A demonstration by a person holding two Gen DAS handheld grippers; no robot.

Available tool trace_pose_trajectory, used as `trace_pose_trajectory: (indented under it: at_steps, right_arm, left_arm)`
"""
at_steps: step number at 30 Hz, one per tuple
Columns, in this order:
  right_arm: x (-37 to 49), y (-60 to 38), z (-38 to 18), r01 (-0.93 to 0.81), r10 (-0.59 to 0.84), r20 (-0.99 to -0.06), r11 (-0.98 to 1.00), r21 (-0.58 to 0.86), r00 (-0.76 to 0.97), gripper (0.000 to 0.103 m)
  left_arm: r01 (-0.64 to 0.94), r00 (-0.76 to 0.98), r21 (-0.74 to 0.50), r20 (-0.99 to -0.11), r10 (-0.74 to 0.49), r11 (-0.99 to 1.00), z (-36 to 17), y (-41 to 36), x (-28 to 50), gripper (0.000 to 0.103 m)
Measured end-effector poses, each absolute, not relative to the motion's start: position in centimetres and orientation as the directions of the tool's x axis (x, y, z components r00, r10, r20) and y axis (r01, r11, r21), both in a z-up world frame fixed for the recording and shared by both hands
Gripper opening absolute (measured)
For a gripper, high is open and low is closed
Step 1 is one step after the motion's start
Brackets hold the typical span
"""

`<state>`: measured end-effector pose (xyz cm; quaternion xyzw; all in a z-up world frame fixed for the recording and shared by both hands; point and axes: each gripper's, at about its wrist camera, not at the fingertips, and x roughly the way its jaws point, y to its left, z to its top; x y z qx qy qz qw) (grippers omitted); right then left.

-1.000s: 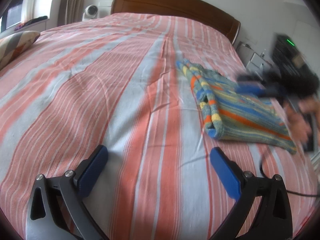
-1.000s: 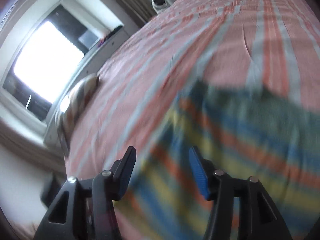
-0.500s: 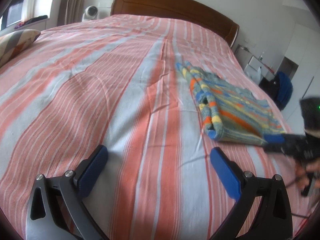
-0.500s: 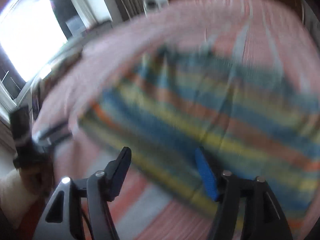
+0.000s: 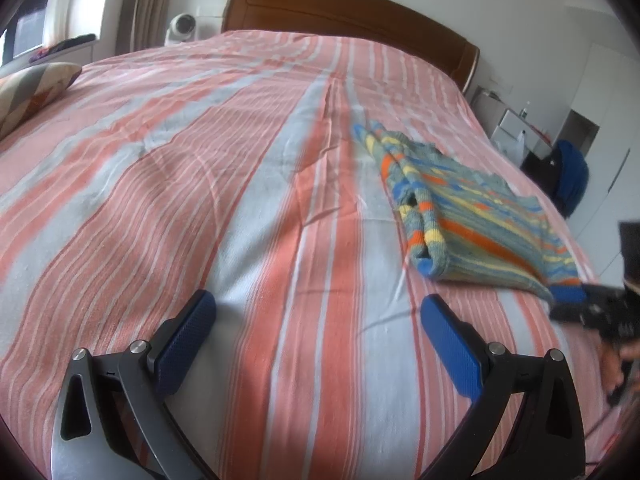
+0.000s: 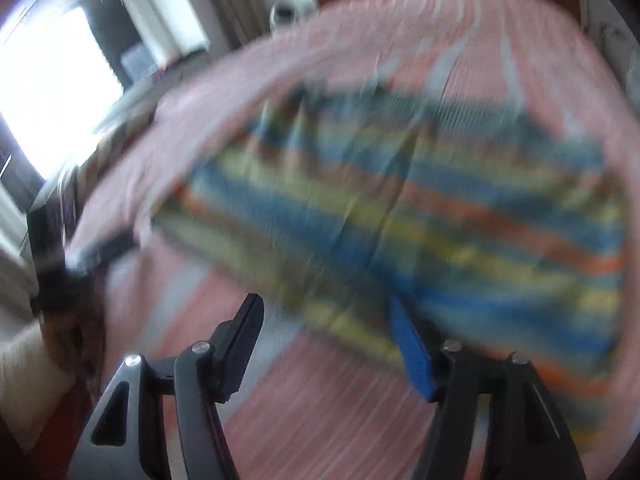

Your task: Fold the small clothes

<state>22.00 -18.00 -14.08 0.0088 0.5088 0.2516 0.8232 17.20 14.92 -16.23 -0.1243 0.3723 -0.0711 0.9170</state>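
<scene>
Left wrist view: my left gripper point(image 5: 316, 320) sits wide apart and empty above bare striped bedspread point(image 5: 240, 184); nothing between the blue pads point(image 5: 184, 340); the small striped knit garment point(image 5: 472, 220) lies ahead and to the right, well apart from this tool, near the right edge of the bed; it reads as already doubled over once, rolled fold edge facing me; at the garment's near right corner I see the right gripper point(image 5: 568, 296), blurred, one blue tip touching or just beside the hem; can't tell from here whether it has cloth pinched; wooden headboard point(image 5: 352, 4) at the far end, patterned pillow point(image 5: 32, 88) at far left, not in play.

Right wrist view: heavy motion blur; right gripper point(image 6: 328, 344) is partly spread, gap clearly visible; the knit garment point(image 6: 420, 208) fills the frame just beyond the tips; right pad point(image 6: 412, 356) seems at or under the near hem, left finger over bedspread; no cloth visibly clamped.

My read: step in hand is taking the near edge for the next fold; next move calls for closing the right on the hem corner; left needs to travel right to the other corner so both lift evenly, else the knit skews.
</scene>
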Motion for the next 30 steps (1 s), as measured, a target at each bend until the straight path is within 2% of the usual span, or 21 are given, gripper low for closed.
trace_pose_trajectory:
  at_steps: [1, 5, 8, 12, 14, 17, 20, 24, 30]
  right_arm:
    - [20.8, -17.6, -13.9, -0.435, 0.428, -0.828, 0.864, 0.255, 0.364, 0.066]
    - [19.0, -17.8, -12.5, -0.453, 0.498, -0.817, 0.824, 0.341, 0.291, 0.063]
    - [19.3, -19.0, -9.8, -0.439, 0.482, -0.782, 0.847, 0.300, 0.396, 0.063]
    - [22.3, -22.2, -9.1, -0.321, 0.430, -0.756, 0.898, 0.301, 0.493, 0.064]
    - [23.4, -24.0, -11.1, -0.249, 0.368, -0.799, 0.927, 0.279, 0.476, 0.064]
    - [22.4, -26.2, -14.1, -0.176, 0.315, -0.871, 0.948, 0.267, 0.376, 0.061]
    - [18.4, -28.2, -13.0, -0.170, 0.333, -0.856, 0.942, 0.288, 0.395, 0.059]
    - [12.8, -32.4, -10.9, -0.115, 0.335, -0.823, 0.941, 0.320, 0.459, 0.060]
    - [11.1, -37.7, -8.7, -0.046, 0.290, -0.753, 0.944, 0.328, 0.591, 0.060]
  left_arm:
    - [0.038, 0.713, -0.281, -0.665, -0.223, 0.959, -16.2, 14.9, 17.2, 0.102]
    - [0.038, 0.712, -0.281, -0.665, -0.223, 0.959, -16.2, 14.9, 17.2, 0.102]
    - [0.038, 0.712, -0.281, -0.666, -0.223, 0.959, -16.2, 14.9, 17.2, 0.102]
    - [0.036, 0.709, -0.273, -0.671, -0.216, 0.961, -16.2, 14.9, 17.2, 0.102]
    - [0.031, 0.704, -0.256, -0.680, -0.203, 0.966, -16.1, 14.6, 17.2, 0.102]
    - [0.002, 0.678, -0.169, -0.724, -0.126, 0.986, -15.5, 13.7, 16.9, 0.101]
    - [0.039, 0.686, -0.071, -0.723, -0.078, 0.997, -13.5, 11.6, 15.5, 0.097]
    - [0.211, 0.724, -0.039, -0.665, -0.182, 0.977, -9.1, 4.9, 14.3, 0.097]
    - [0.534, 0.599, -0.024, -0.695, -0.398, 0.845, -7.9, -10.7, 15.3, 0.097]
